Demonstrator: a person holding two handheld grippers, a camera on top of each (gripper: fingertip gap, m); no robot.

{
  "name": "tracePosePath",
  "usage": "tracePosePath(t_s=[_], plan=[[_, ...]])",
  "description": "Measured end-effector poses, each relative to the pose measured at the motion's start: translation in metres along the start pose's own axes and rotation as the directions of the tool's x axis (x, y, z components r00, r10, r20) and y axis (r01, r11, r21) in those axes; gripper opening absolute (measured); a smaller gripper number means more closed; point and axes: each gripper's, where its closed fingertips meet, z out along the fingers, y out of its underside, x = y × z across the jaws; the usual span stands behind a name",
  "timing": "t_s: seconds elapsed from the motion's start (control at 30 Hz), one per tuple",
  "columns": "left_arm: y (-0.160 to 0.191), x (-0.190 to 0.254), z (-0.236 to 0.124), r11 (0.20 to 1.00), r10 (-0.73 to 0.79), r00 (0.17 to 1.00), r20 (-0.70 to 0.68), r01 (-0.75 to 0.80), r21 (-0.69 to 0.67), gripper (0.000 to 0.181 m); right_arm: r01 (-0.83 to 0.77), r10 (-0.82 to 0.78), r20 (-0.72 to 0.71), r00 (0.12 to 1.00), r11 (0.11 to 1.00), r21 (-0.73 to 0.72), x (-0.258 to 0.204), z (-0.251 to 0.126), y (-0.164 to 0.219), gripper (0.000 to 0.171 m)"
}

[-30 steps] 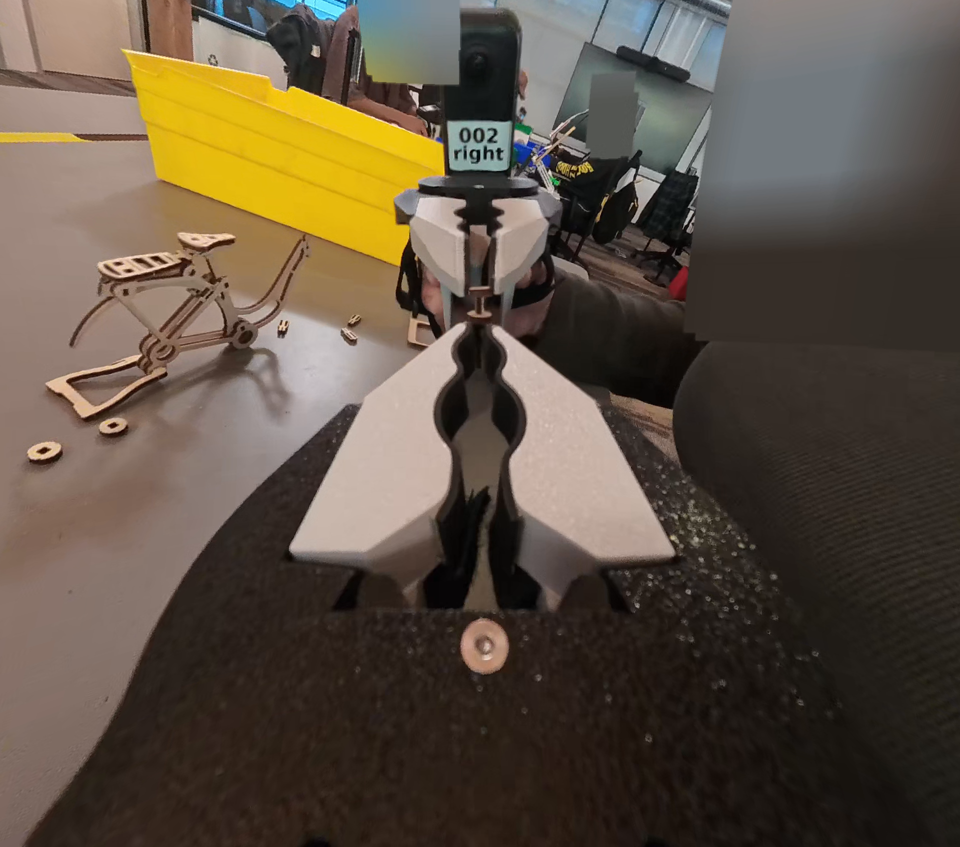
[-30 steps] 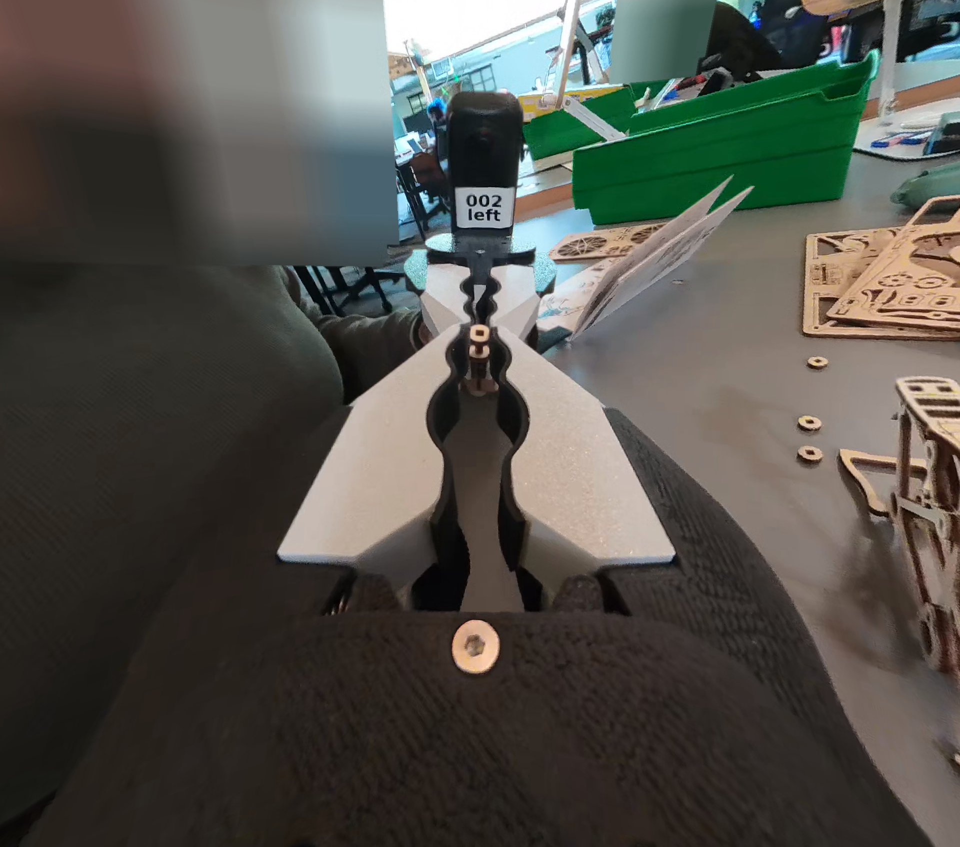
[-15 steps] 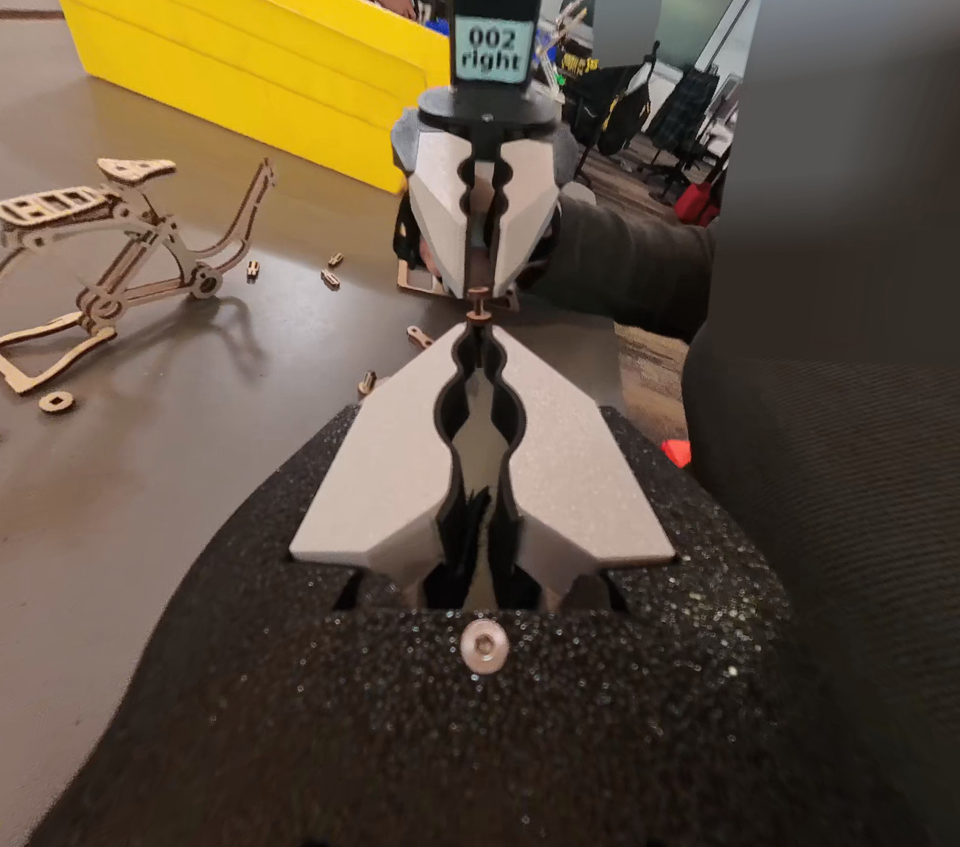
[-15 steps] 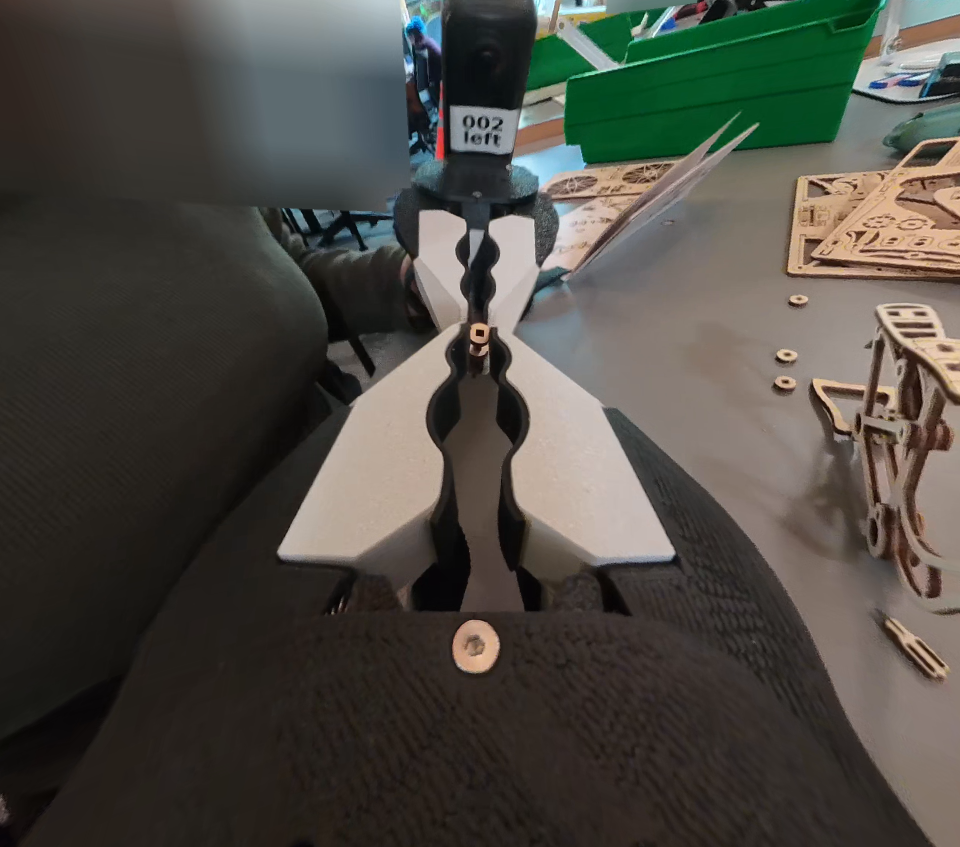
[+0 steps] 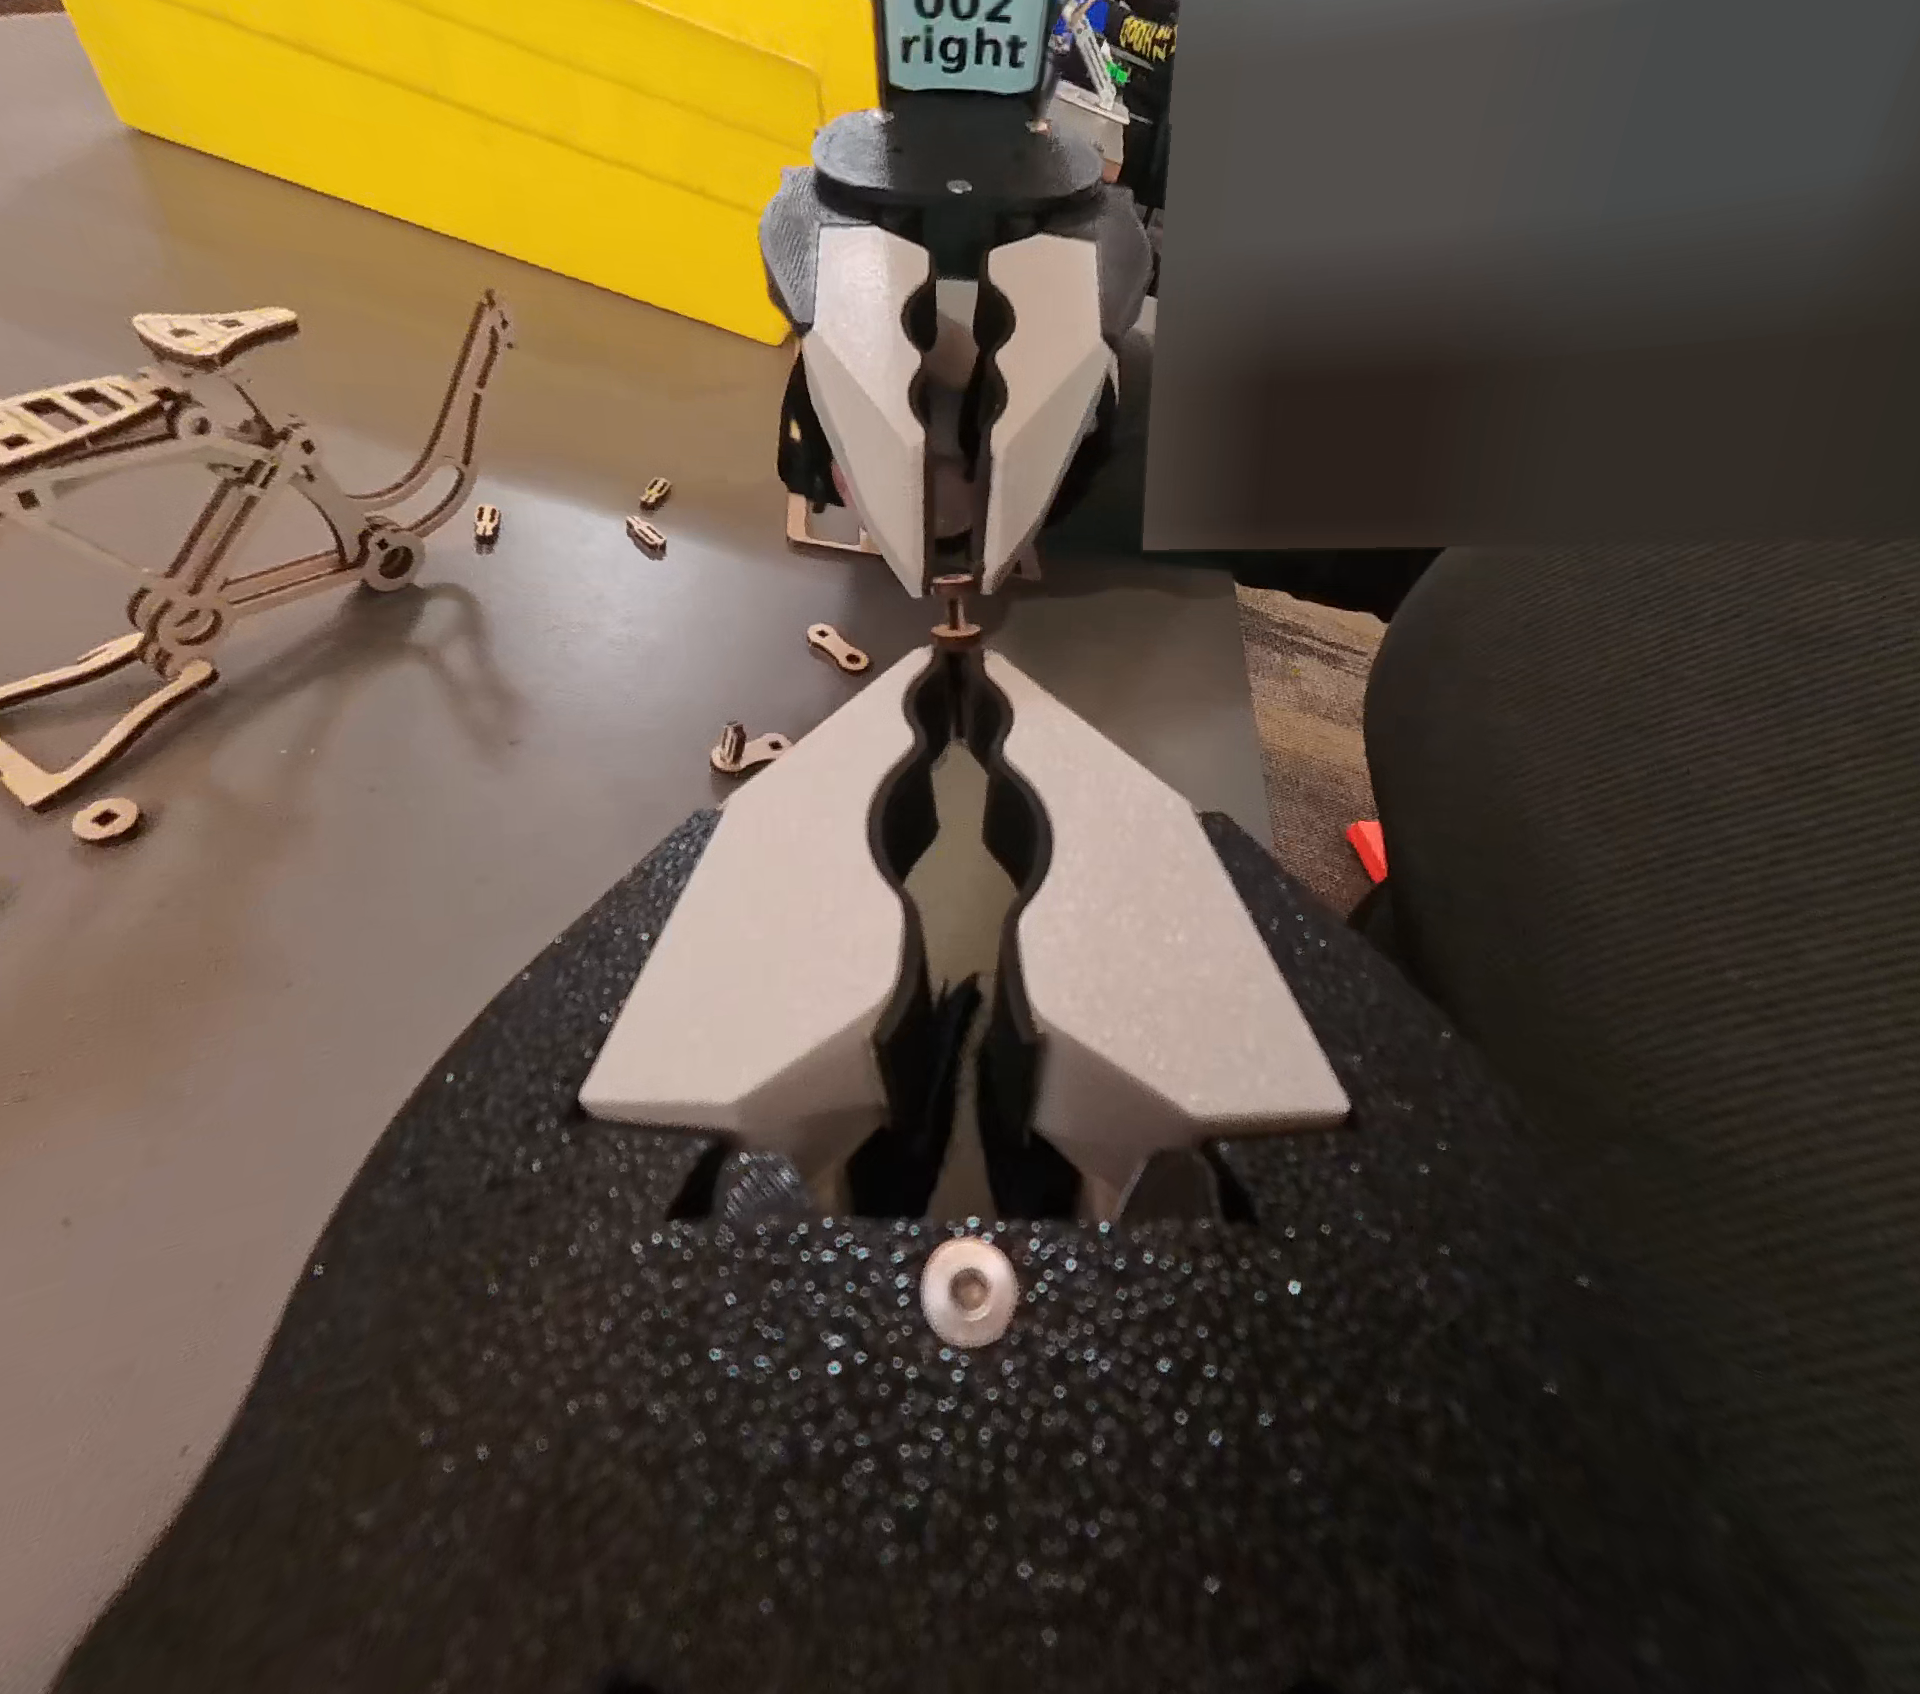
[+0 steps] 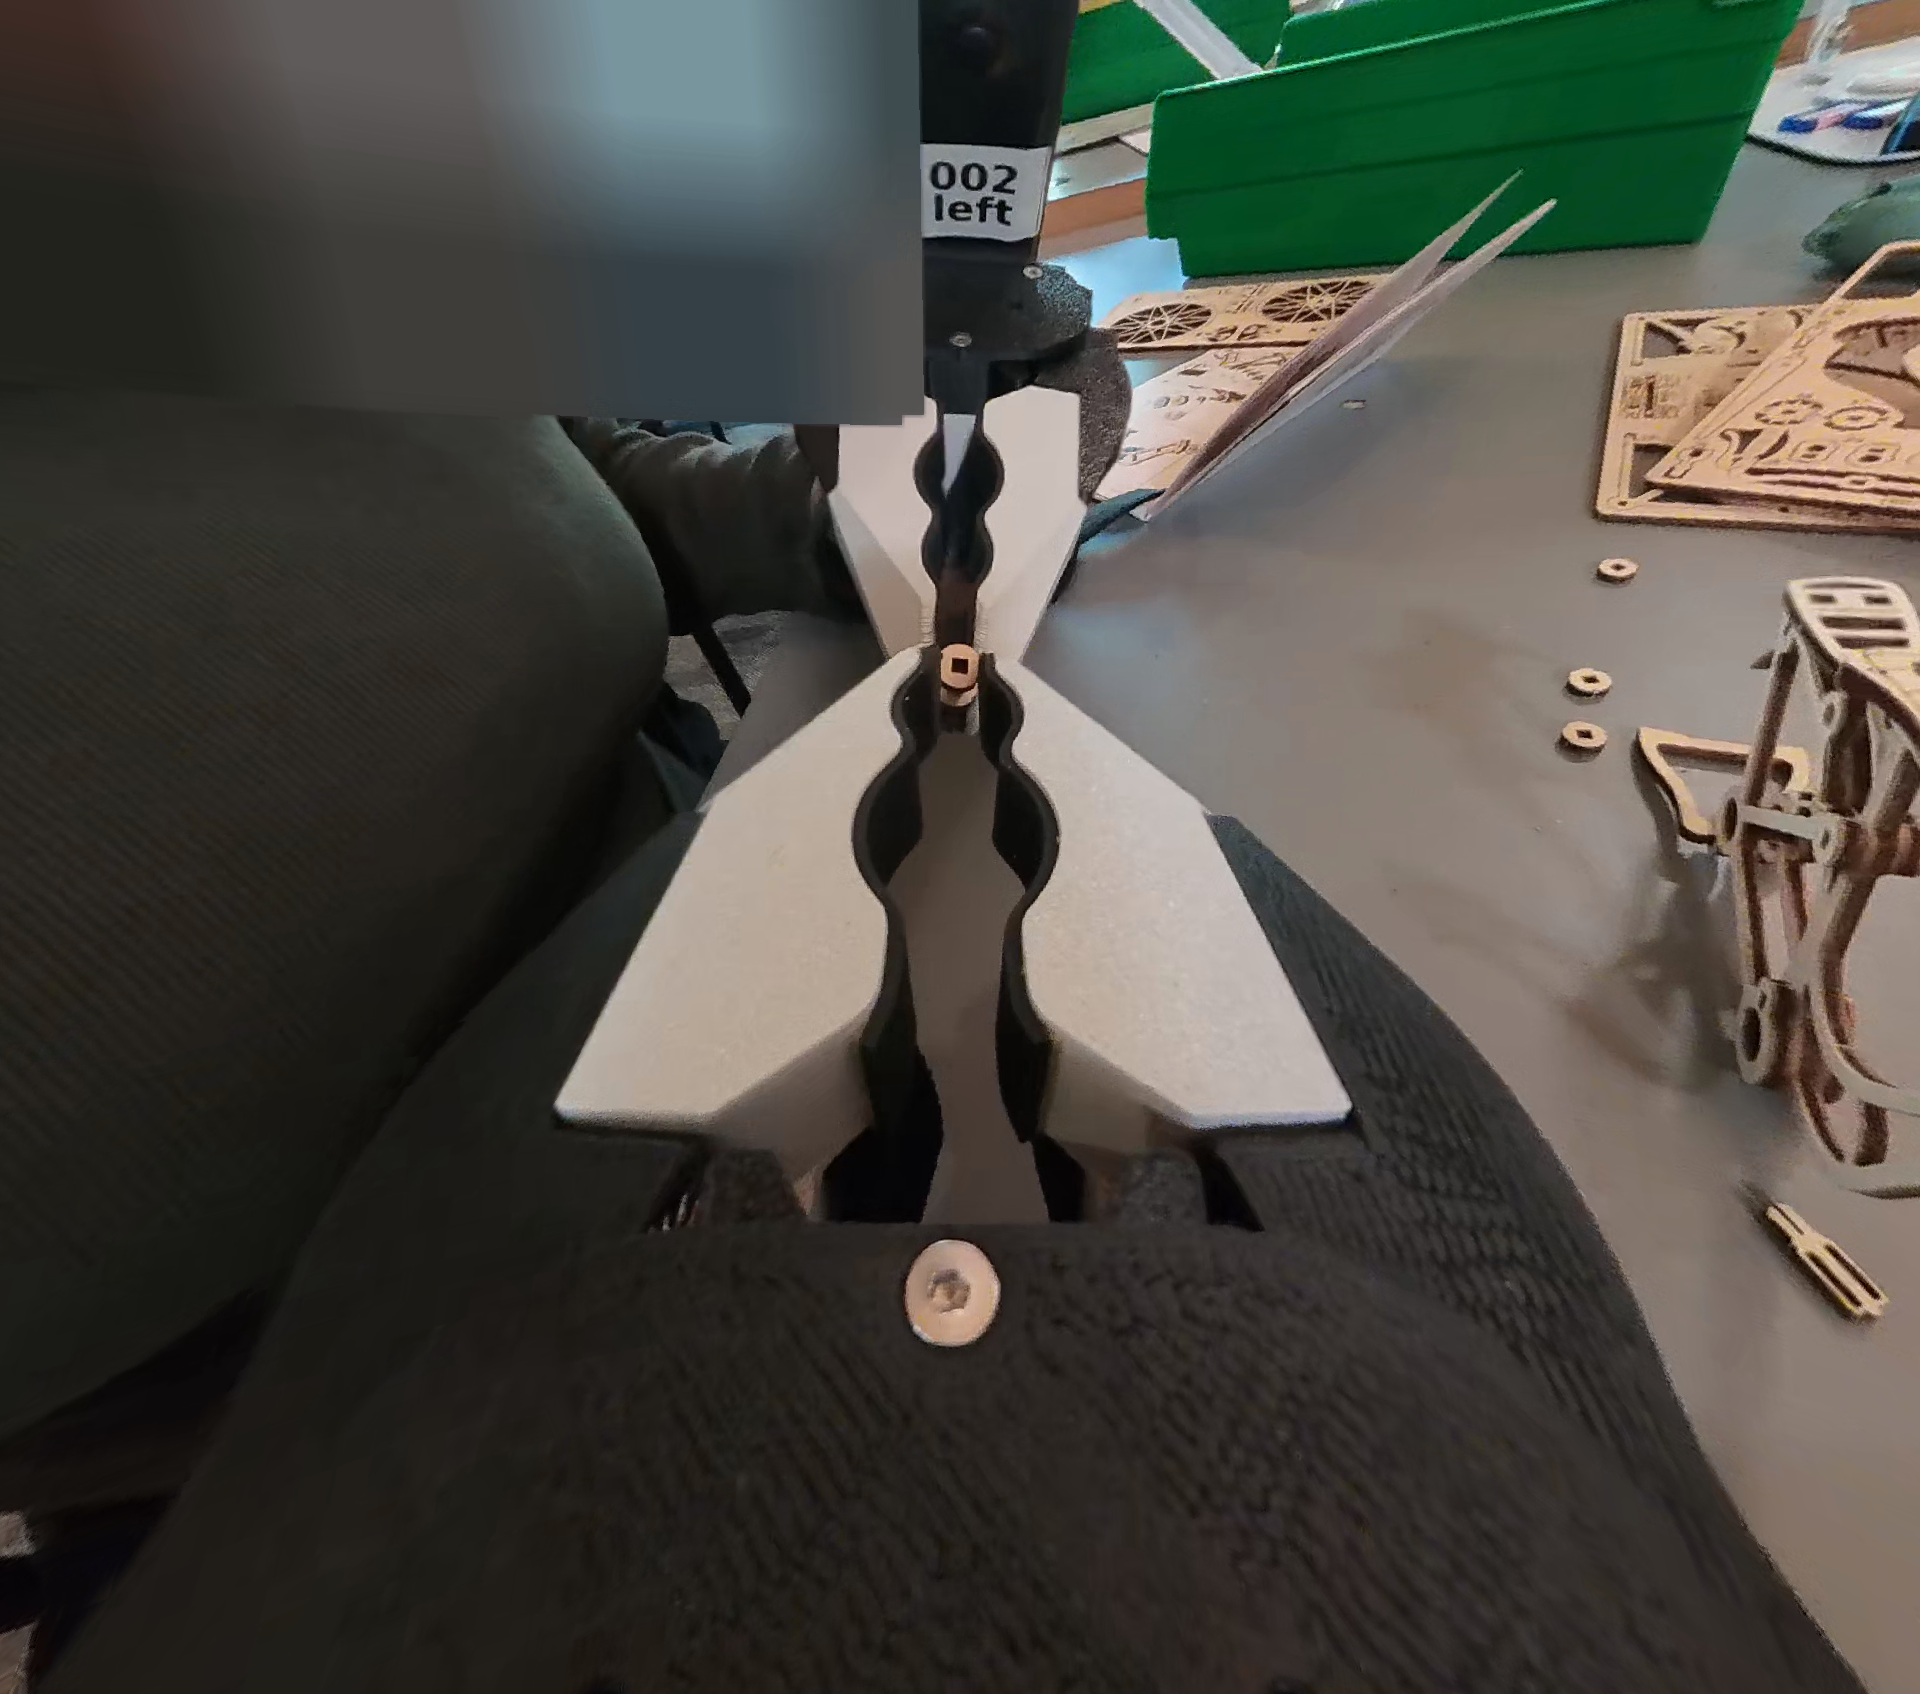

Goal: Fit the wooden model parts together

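Both grippers have drawn closer over the last second, tips now nearly meeting above the grey table (image 5: 312, 969), and the wooden bike frame (image 5: 208, 501) has slid toward the 9 o'clock edge of the left wrist view. Largest in sight, a yellow bin (image 5: 416, 34) fills the 11 o'clock corner there, while a green bin (image 6: 1455, 117) sits at 1 o'clock in the right wrist view, with flat laser-cut sheets (image 6: 1766, 418) near it at 2 o'clock. At centre, the left gripper (image 5: 954, 657) is clenched on a small wooden pin (image 5: 954, 634) at its tips, and the right gripper (image 6: 956, 688), facing it, is clamped on a small wooden washer piece (image 6: 957, 670) with a square hole. Whether the two pieces touch cannot be told. Loose washers (image 6: 1588, 709) lie at 3 o'clock beside the frame, and a small connector (image 5: 837, 649) lies on the table just left of the tips.
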Motion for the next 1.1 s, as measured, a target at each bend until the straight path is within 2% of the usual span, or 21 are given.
tracePosePath(t_s=[0.23, 0.47, 1.1], plan=[[0.005, 0.007, 0.004, 0.998, 0.055, 0.998, -0.016, -0.056, -0.039, 0.000, 0.027, -0.026, 0.036, 0.999, 0.999, -0.035, -0.009, 0.000, 0.005, 0.006], [0.011, 0.003, 0.006, 0.991, 0.097, 0.995, 0.015, -0.095, -0.090, 0.000, 0.067, -0.068, 0.000, 0.998, 0.992, -0.110, -0.006, -0.004, 0.015, 0.006], [0.017, 0.004, 0.009, 0.984, 0.118, 0.993, 0.011, -0.116, -0.134, 0.000, 0.050, -0.049, 0.009, 0.999, 0.988, -0.144, -0.008, -0.005, 0.021, 0.006]])
